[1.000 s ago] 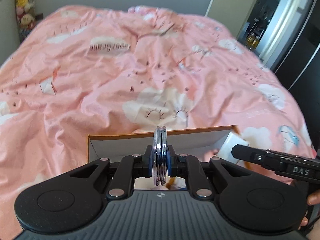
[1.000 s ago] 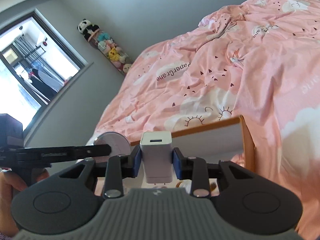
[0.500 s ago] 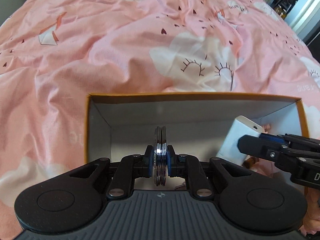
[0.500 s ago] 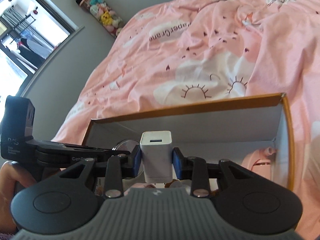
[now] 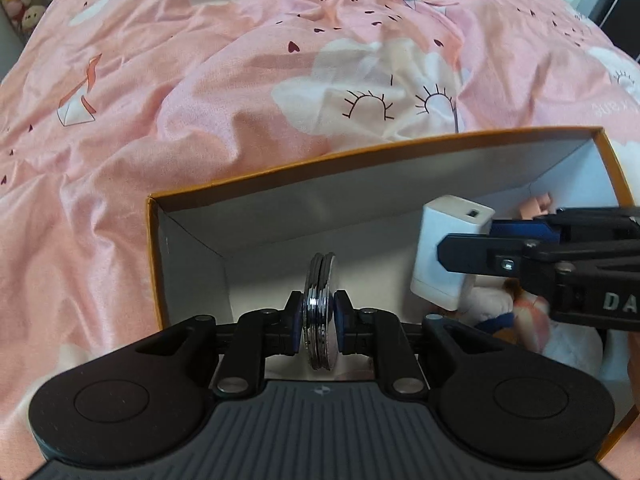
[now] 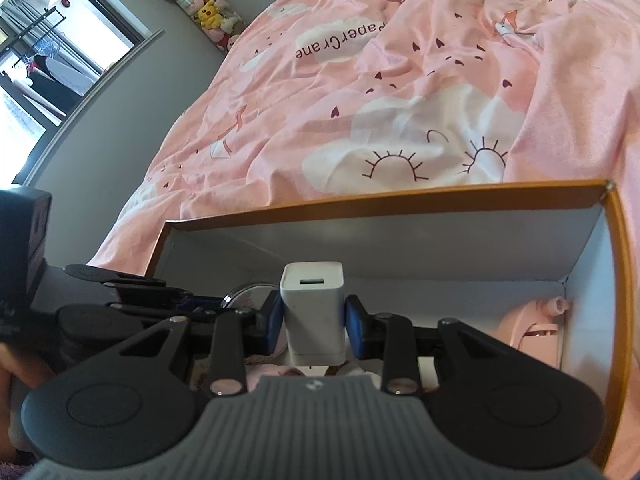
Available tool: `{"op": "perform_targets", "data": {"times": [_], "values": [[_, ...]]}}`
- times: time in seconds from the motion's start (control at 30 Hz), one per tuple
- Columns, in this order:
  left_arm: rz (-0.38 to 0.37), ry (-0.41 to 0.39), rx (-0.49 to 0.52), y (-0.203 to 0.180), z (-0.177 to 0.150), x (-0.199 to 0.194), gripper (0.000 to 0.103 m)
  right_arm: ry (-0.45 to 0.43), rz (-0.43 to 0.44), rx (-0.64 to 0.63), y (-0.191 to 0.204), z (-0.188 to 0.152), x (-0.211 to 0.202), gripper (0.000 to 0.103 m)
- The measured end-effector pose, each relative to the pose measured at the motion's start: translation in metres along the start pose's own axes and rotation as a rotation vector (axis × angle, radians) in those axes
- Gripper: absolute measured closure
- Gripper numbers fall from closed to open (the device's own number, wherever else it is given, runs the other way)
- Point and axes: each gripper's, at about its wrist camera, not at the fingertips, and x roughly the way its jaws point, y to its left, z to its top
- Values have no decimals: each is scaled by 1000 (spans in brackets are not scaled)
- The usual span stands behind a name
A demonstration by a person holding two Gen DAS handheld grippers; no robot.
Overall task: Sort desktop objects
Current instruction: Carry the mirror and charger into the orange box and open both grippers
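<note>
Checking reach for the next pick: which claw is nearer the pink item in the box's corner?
Right. The right claw, holding the charger, is beside the pink item; the left claw, gripping the round disc, is farther off.

White charger (image 6: 313,312), orange-rimmed box (image 5: 360,152), possibly silver disc (image 5: 319,312).

We're seeing pink bedspread (image 6: 420,92) covering bed, grey wall (image 6: 132,92) running alongside, window (image 6: 44,52) letting daylight in at left, plush toys (image 6: 200,8) hanging against wall.
</note>
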Motion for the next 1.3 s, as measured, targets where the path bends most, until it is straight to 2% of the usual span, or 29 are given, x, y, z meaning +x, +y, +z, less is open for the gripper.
{"op": "perform_targets", "data": {"times": [0.13,0.3,0.47,0.5,0.53,0.6,0.77,0.9,1.0,1.17,1.3], "values": [[33,-21,27,-2,0,-5,84,25,2,-2,5,1,10,68],[40,-21,46,-2,-1,-6,84,63,5,4,10,3,24,68],[74,-65,91,-6,-4,-12,84,85,13,24,8,4,32,68],[79,-74,94,-6,-5,-14,82,90,14,26,8,4,34,68],[86,-83,95,-6,-4,-17,75,96,14,28,7,4,35,68],[93,-108,92,-4,-4,-22,74,108,15,30,7,4,39,68],[46,-189,47,5,-8,-47,74,132,22,35,11,4,46,68],[46,-276,-10,16,-18,-73,74,171,-4,33,15,5,55,68],[42,-321,-63,29,-26,-89,74,197,7,40,17,6,63,68],[-21,-333,-189,60,-37,-101,74,220,39,34,22,5,75,68],[20,-327,-201,68,-45,-100,74,220,30,26,27,5,76,69]]}}
